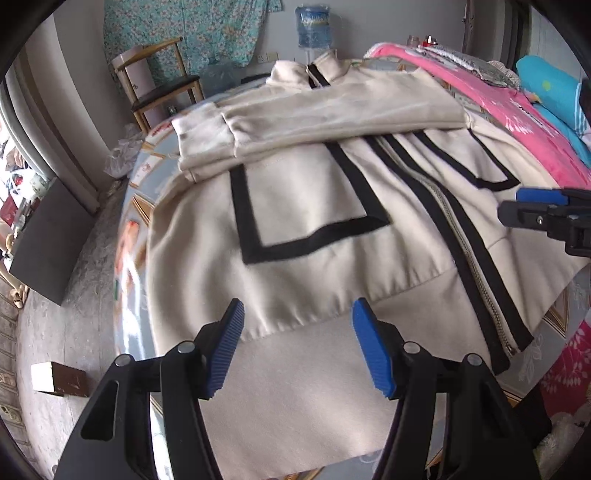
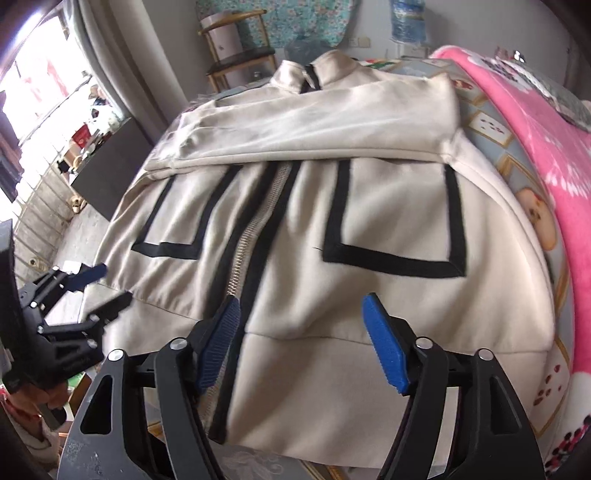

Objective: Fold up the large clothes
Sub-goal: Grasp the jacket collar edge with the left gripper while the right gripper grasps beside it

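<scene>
A cream zip-up jacket (image 1: 306,192) with black trim lies front-up on the bed, collar at the far end; it also shows in the right wrist view (image 2: 388,206). Both sleeves are folded across the chest (image 2: 314,125). My left gripper (image 1: 297,325) is open and empty over the left side of the hem band. My right gripper (image 2: 301,321) is open and empty over the hem band to the right of the zipper (image 2: 251,236). Each gripper shows at the edge of the other's view, the right one (image 1: 532,206) and the left one (image 2: 99,284).
A pink blanket (image 1: 517,110) and blue pillow (image 1: 550,88) lie along the bed's right side. A patterned sheet (image 2: 495,125) covers the bed. A wooden chair (image 1: 159,85) and a water bottle (image 1: 314,26) stand beyond the bed. A dark cabinet (image 1: 51,240) stands left on the floor.
</scene>
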The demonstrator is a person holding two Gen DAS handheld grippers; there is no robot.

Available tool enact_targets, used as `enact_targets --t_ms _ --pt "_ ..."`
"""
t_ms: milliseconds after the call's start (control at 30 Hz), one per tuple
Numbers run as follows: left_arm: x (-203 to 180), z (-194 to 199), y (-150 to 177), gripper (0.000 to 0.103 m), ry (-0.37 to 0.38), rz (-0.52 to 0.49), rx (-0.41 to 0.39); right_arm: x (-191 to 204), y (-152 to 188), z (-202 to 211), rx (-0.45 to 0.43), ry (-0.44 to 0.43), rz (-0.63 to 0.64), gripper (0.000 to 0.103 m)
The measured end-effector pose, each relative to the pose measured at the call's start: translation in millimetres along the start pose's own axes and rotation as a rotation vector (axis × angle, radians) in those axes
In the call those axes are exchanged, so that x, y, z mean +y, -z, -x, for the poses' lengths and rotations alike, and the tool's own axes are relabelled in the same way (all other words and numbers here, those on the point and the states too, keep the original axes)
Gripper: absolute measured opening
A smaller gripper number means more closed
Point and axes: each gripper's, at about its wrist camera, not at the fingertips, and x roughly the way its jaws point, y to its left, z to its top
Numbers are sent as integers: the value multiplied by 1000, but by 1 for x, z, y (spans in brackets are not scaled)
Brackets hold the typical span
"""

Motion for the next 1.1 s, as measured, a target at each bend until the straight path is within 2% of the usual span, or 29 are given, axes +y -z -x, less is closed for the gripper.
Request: enact_targets --t_ms 167,267,467,567,733,833,1000,1067,1100 --pt "1 -3 -3 68 -3 12 13 10 -20 4 -29 -4 56 74" --pt "13 1 -24 73 -6 39 -15 4 -49 10 -53 -24 80 74" --pt "50 0 -99 77 -11 130 -74 -23 -125 7 -72 -32 65 74" --pt "62 -7 -134 77 26 159 -77 -37 -162 -2 -62 -54 46 74" --pt "78 -31 -213 78 82 199 -94 -64 -234 -29 -29 -112 -23 74" --pt "88 -61 -270 79 117 236 -82 -78 -279 -58 0 -136 -96 74" --pt "89 -123 -348 79 38 269 -58 -96 -345 -120 56 -138 -187 73" --pt "86 -145 -370 79 35 280 -55 -98 -362 -141 71 -133 -200 68" --pt "84 -156 -379 79 60 296 -49 -99 -367 -151 82 -132 -209 66"
